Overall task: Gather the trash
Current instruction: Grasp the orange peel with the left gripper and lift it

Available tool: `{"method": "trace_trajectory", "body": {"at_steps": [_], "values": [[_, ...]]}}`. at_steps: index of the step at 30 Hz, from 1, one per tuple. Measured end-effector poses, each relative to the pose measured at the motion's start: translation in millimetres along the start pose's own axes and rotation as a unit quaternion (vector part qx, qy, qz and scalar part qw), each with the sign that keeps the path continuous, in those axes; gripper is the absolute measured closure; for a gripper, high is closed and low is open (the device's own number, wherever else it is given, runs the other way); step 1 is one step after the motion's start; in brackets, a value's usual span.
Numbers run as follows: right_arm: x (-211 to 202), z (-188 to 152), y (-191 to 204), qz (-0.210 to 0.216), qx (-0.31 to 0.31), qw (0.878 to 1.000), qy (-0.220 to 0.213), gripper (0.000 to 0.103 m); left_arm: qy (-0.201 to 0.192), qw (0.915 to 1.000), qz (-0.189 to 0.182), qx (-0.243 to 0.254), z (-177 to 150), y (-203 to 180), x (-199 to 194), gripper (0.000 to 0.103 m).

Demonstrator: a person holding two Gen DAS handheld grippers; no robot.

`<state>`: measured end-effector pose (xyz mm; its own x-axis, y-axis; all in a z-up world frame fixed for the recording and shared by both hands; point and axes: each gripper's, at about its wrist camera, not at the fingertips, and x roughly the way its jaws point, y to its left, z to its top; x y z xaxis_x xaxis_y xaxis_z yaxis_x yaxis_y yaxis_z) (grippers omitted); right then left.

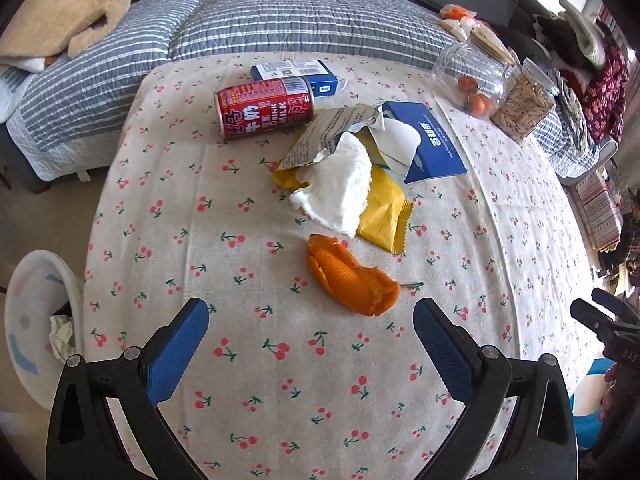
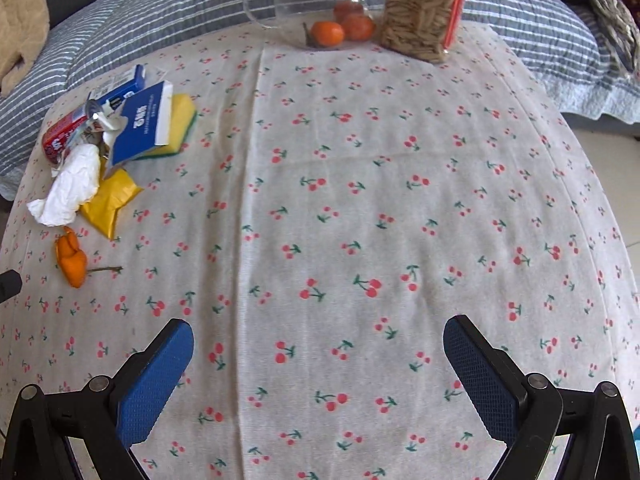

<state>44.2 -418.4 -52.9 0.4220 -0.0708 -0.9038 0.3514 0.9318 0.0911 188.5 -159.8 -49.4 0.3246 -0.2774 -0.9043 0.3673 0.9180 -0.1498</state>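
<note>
Trash lies on the cherry-print tablecloth [image 1: 240,400]. An orange peel [image 1: 352,280] sits just beyond my left gripper [image 1: 312,324], which is open and empty. Farther back are a crumpled white tissue [image 1: 340,184], a yellow wrapper [image 1: 384,216], a torn foil packet [image 1: 332,132], a red milk can [image 1: 264,108] on its side and a blue carton [image 1: 296,74]. The right wrist view has the same pile at the far left: peel [image 2: 72,260], tissue [image 2: 68,192], wrapper [image 2: 110,200], can [image 2: 64,136]. My right gripper [image 2: 318,340] is open over bare cloth, well right of the pile.
A white bin [image 1: 36,320] with crumpled paper inside stands left of the table. A blue tissue box [image 1: 432,140], a glass jar of tangerines [image 2: 332,28] and a jar of seeds [image 2: 420,12] stand at the back. A striped quilt [image 1: 240,20] lies beyond the table.
</note>
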Motion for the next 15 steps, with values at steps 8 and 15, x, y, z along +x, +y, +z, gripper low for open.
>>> {"method": "trace_trajectory", "body": {"at_steps": [8,15], "values": [[7.7,0.9,-23.9,0.000,0.023,1.000,0.014,0.001,0.019,0.9990,-0.018,0.037,-2.9,-33.7,29.7,0.023],[10.8,-1.1,-23.9,0.002,0.023,1.000,0.022,0.001,0.033,0.9991,-0.022,0.017,-5.9,-24.2,47.6,0.055]]}}
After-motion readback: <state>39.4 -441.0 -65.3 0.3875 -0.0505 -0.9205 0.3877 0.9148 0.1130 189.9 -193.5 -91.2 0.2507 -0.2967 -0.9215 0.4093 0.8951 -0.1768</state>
